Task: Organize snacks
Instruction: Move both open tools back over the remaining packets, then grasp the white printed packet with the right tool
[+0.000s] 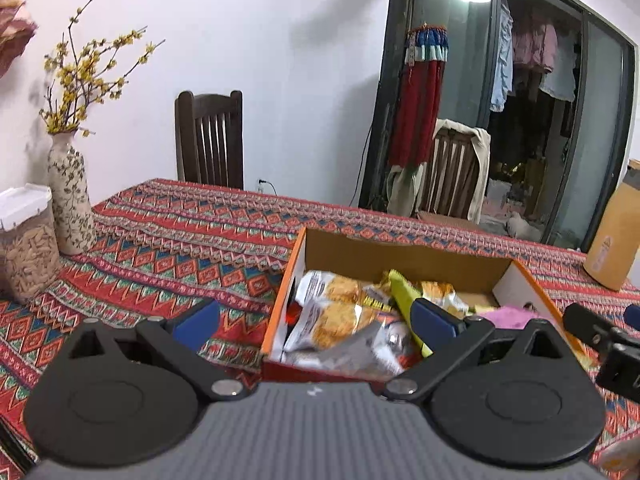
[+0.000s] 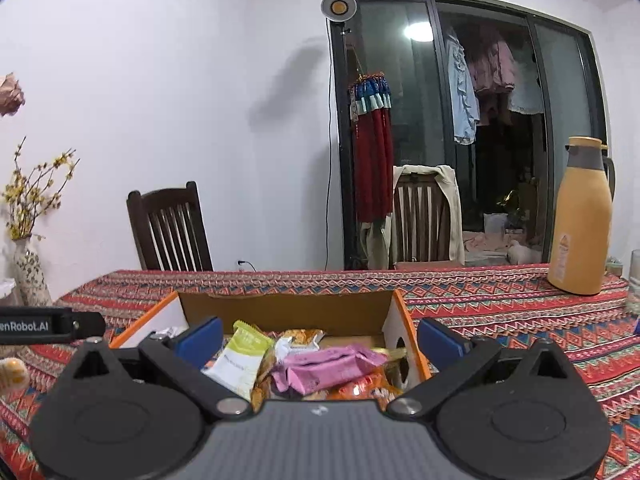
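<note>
where legible, "enrobot.ai" on left tool (image 2: 52,326)

One snack box (image 1: 352,254), two chairs (image 1: 210,140), one vase (image 1: 70,196), one flask (image 2: 580,220), two claws (image 1: 316,320).

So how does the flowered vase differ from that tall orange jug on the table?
The vase is cream with a leafy print; the jug is plain orange with a grey band. The vase is open-topped and holds yellow blossom branches; the jug is capped and has a dark handle. The vase stands at the table's left end, the jug at its right. Both stand upright on the patterned tablecloth.
</note>
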The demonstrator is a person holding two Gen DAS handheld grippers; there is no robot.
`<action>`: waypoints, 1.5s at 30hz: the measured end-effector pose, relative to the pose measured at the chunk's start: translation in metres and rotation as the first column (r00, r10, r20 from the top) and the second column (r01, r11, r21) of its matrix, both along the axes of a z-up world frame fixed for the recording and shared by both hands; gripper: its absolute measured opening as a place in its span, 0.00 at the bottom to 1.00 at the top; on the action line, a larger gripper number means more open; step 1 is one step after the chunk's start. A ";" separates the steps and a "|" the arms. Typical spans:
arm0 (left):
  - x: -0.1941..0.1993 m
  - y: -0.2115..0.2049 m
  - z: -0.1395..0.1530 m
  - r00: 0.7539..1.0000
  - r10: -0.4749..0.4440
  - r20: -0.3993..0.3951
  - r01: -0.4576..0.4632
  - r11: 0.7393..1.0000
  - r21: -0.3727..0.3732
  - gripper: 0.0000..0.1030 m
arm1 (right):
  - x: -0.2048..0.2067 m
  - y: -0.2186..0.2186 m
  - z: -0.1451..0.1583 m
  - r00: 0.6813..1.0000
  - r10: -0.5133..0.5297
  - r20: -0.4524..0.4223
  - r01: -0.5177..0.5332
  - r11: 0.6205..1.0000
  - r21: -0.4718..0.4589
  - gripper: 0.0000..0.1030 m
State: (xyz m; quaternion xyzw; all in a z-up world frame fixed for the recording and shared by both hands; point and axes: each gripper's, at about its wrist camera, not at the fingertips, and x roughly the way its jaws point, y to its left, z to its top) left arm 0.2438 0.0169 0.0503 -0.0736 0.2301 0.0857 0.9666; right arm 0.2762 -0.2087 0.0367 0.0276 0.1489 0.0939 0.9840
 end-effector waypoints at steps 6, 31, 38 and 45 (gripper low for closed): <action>-0.014 0.010 -0.020 0.999 -0.021 -0.039 0.020 1.000 -0.019 1.00 | -0.022 0.002 -0.014 0.998 0.003 -0.063 -0.006 0.999 -0.049 1.00; -0.018 0.023 -0.064 0.995 -0.061 -0.075 0.058 0.998 -0.039 1.00 | 0.002 0.000 -0.094 0.941 0.034 -0.336 -0.031 0.999 0.015 1.00; -0.022 0.025 -0.064 0.996 -0.068 -0.065 0.064 0.996 -0.055 1.00 | 0.008 0.005 -0.098 0.925 0.020 -0.379 -0.026 1.000 -0.010 1.00; -0.020 0.029 -0.065 0.995 -0.064 -0.083 0.058 0.995 -0.080 1.00 | 0.014 0.017 -0.101 0.915 -0.032 -0.401 -0.013 0.994 -0.109 1.00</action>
